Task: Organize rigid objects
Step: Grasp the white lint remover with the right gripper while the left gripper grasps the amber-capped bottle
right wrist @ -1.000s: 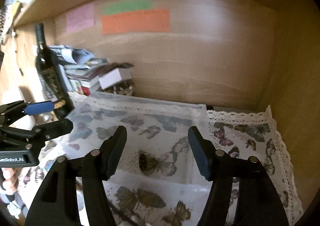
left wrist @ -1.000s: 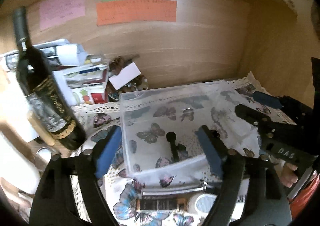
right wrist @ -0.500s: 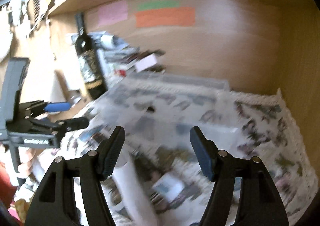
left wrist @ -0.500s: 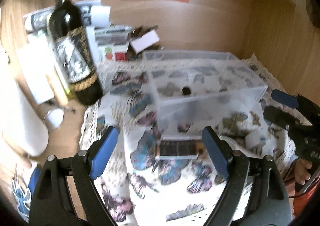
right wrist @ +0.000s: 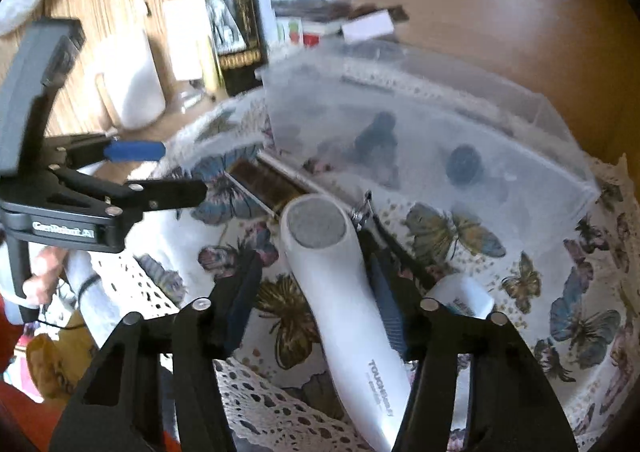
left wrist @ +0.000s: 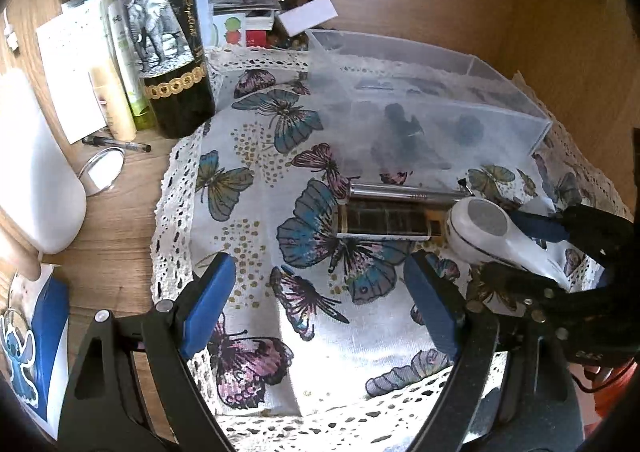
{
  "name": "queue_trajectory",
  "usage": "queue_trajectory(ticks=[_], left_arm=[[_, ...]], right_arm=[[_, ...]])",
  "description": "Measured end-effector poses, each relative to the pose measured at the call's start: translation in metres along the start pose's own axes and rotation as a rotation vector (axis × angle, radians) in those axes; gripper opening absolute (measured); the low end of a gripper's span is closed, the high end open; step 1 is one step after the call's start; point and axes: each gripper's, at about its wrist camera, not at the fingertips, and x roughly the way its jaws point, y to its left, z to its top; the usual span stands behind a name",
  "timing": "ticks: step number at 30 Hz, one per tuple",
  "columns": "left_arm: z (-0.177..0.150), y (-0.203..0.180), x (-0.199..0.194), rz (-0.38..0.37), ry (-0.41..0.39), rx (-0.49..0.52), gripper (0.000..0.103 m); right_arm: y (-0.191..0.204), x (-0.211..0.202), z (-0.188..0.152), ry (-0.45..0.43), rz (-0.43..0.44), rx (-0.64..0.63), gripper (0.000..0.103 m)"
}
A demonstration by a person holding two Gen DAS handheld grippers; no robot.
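Note:
On the butterfly cloth (left wrist: 256,155) in front of a clear plastic box (left wrist: 420,107) (right wrist: 420,139) lie a white handheld device with a round grey head (left wrist: 484,236) (right wrist: 328,272), a dark brown oblong case (left wrist: 384,217) (right wrist: 264,183) and a silver rod (left wrist: 404,191). My right gripper (right wrist: 316,288) (left wrist: 532,256) straddles the device's handle and its jaws are closing. The right pad lies against the handle; cloth still shows beside the left finger. My left gripper (left wrist: 320,304) (right wrist: 184,171) hangs open over bare cloth, short of the brown case, with nothing in it.
Two dark items (right wrist: 376,131) lie inside the clear box. A wine bottle (left wrist: 172,43), a white jug (left wrist: 32,179), a round mirror (left wrist: 100,171) and stacked papers crowd the left. A small white tube (right wrist: 460,292) lies by my right finger. Wooden walls close the back and right.
Both grippers came down and forward toward the cloth. The right gripper's jaws narrowed and now have the white device between them. The left gripper stayed open.

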Motion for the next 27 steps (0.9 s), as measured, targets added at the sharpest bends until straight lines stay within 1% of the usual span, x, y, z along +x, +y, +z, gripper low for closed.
queue_trajectory(ticks=[1, 3, 5, 8, 9, 10, 13, 16, 22, 24, 27], left_arm=[[0.0, -0.002, 0.002, -0.005, 0.005, 0.006, 0.087], [0.001, -0.005, 0.004, -0.009, 0.013, 0.016, 0.087], [0.003, -0.009, 0.007, -0.013, 0.021, 0.025, 0.087], [0.004, -0.015, 0.01, -0.022, 0.034, 0.035, 0.087], [0.005, -0.017, 0.011, -0.017, 0.035, 0.038, 0.087], [0.005, -0.018, 0.011, -0.013, 0.035, 0.04, 0.088], [0.005, -0.019, 0.012, -0.012, 0.038, 0.037, 0.089], [0.006, -0.021, 0.012, -0.01, 0.042, 0.042, 0.089], [0.013, -0.034, 0.016, -0.025, 0.064, 0.062, 0.09], [0.016, -0.041, 0.021, -0.019, 0.067, 0.076, 0.092], [0.019, -0.051, 0.033, -0.007, 0.084, 0.098, 0.093]], right_arm=[[-0.001, 0.003, -0.001, 0.013, -0.002, -0.004, 0.048], [0.002, 0.006, 0.0, 0.024, -0.022, -0.031, 0.045], [0.005, 0.008, 0.001, 0.039, -0.023, -0.056, 0.044], [0.01, 0.012, 0.001, 0.055, -0.052, -0.111, 0.043], [0.011, 0.012, 0.002, 0.061, -0.052, -0.123, 0.042], [0.011, 0.012, 0.002, 0.065, -0.05, -0.129, 0.039], [0.005, 0.012, 0.004, 0.077, -0.018, -0.112, 0.037], [0.003, 0.006, 0.003, 0.043, -0.024, -0.093, 0.037], [-0.002, -0.023, 0.005, -0.068, -0.033, -0.04, 0.037], [-0.007, -0.033, 0.007, -0.105, -0.042, -0.02, 0.036], [-0.016, -0.046, 0.011, -0.149, -0.048, 0.012, 0.036]])
